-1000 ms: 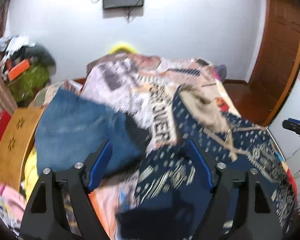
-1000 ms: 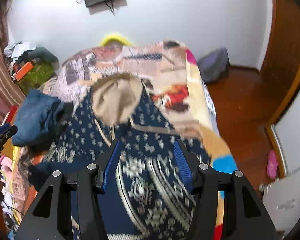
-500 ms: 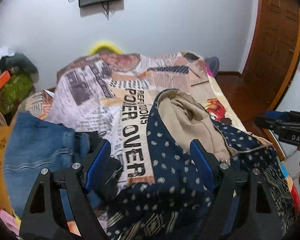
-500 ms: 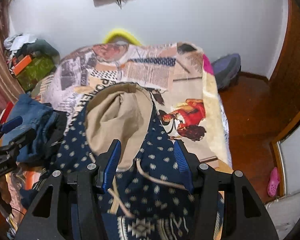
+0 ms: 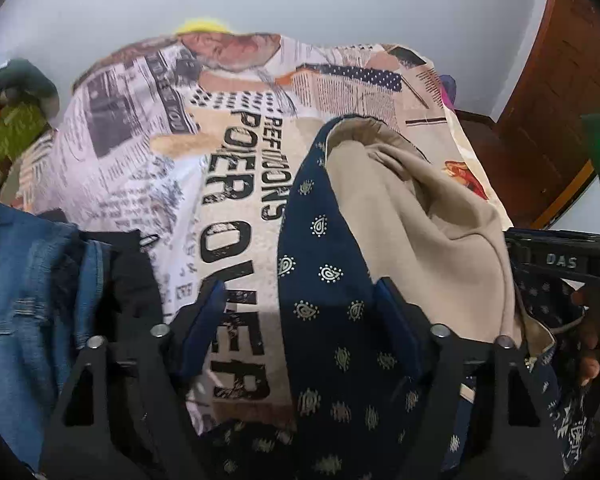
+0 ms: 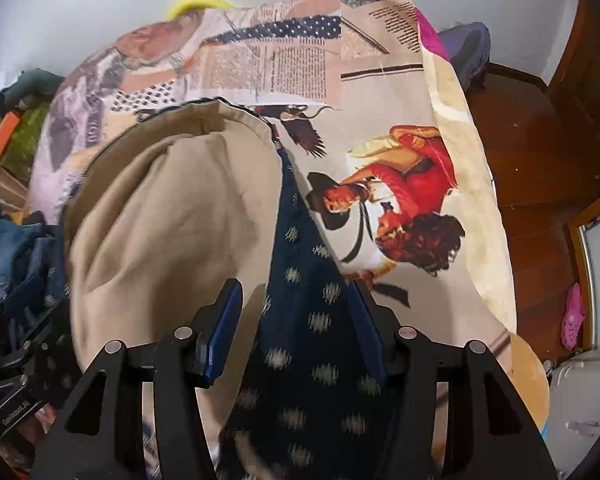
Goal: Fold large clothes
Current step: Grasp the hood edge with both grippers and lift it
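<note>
Nearest in the left wrist view, the left gripper (image 5: pixel 300 312) stands with its fingers (image 5: pixel 202 320) wide; its jaws have just been closing. Between them lie the bedspread's (image 5: pixel 236 216) big black lettering and the navy edge of the hoodie (image 5: pixel 324 280), and neither pad presses on the cloth. The hoodie's beige-lined hood (image 5: pixel 416 216) swells just beyond the right finger. To the left of the gripper, jeans (image 5: pixel 24 280) and a black garment (image 5: pixel 134 276) are heaped on the bed.

In the right wrist view, the right gripper (image 6: pixel 292 312) has its fingers (image 6: pixel 224 316) at a middling gap. A navy patterned strip of the hoodie (image 6: pixel 304 320) runs up between them, close to the right finger, while the hood's lining (image 6: pixel 172 216) bulges against the left one; whether the pads actually pinch the cloth I cannot tell.

Farther off, the bedspread (image 6: pixel 380 128) reaches a yellow pillow (image 6: pixel 196 2) at the white wall (image 6: pixel 100 8). A pink shoe (image 6: pixel 572 316) lies on the wooden floor (image 6: pixel 536 168) at right.
</note>
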The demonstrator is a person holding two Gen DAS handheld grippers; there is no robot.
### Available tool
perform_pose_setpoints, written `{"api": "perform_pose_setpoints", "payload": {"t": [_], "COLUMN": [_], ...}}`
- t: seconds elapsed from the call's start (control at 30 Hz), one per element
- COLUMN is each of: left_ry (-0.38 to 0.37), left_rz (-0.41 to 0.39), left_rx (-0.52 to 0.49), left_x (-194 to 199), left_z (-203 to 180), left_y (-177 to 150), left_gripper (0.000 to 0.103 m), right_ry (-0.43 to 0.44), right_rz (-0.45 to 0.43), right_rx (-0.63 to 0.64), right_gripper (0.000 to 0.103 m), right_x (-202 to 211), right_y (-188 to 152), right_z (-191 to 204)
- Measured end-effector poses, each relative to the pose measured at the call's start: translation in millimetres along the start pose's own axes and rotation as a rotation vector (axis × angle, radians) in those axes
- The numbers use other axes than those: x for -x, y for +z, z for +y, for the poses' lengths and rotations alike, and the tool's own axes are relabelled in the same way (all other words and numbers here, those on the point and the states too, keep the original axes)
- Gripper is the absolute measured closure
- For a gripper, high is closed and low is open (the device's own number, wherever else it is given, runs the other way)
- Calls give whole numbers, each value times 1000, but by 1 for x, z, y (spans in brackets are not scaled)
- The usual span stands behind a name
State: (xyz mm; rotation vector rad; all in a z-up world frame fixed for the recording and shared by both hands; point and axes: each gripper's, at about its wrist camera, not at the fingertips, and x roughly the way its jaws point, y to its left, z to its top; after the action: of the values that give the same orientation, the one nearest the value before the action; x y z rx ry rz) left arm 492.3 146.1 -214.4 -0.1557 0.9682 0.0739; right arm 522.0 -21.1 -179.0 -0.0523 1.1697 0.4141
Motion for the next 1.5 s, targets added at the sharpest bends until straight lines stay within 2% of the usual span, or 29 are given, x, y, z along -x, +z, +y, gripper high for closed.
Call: {"api": "perform_pose_setpoints", "payload": {"t": [0.07,0.13,0.17,0.23,0.27,0.3,0.33,0.4,0.53,0.73,0.83,0.93,1.13,1.23,1.37,1.5], "left_ry": [-35,-76,-86,-79,-77,-70,-66,-51,-48,-122,-153,-176,-209,-164,-139,-132], "left_rz": [1,3,3,-7,-10,-12,-13,-11,-33,-106,-125,-144,-124,-118,-81,-26], "left_rx": [20,30,30,17,6,-7,-23,-47,-69,-94,-112,-139,-161,-206,-216,-165], "left_x": [-5,-7,-7,-5,-3,-1,2,7,32,102,132,164,195,199,189,170], "left_z": [2,2,1,-2,-5,-7,-10,-14,-17,-21,-24,-27,-32,-40,-41,-30], "left_y": [0,1,1,1,0,0,0,0,-2,-10,-19,-37,-79,-105,-135,-157], "left_gripper": [38,52,54,66,70,79,87,91,94,95,95,95,95,94,94,94], "right_ry": [-13,-30,-37,-40,-29,-31,-40,-60,-24,39,57,51,64,72,49,7], "right_rz": [7,18,24,32,31,28,18,-21,-98,-229,-285,-320,-314,-290,-252,-226], "right_rx": [10,22,26,48,53,58,66,85,95,110,137,167,171,153,140,122], "right_gripper": [52,53,55,74,79,88,92,93,94,94,94,94,94,94,94,94], "right_x": [-8,-16,-19,-23,-23,-22,-18,-6,37,115,156,180,195,193,183,167], "right_y": [4,4,4,1,0,-1,-2,-5,-11,-29,-52,-78,-125,-147,-172,-193], "right_z": [0,0,0,1,1,1,2,4,5,7,6,4,-7,-15,-24,-31]}}
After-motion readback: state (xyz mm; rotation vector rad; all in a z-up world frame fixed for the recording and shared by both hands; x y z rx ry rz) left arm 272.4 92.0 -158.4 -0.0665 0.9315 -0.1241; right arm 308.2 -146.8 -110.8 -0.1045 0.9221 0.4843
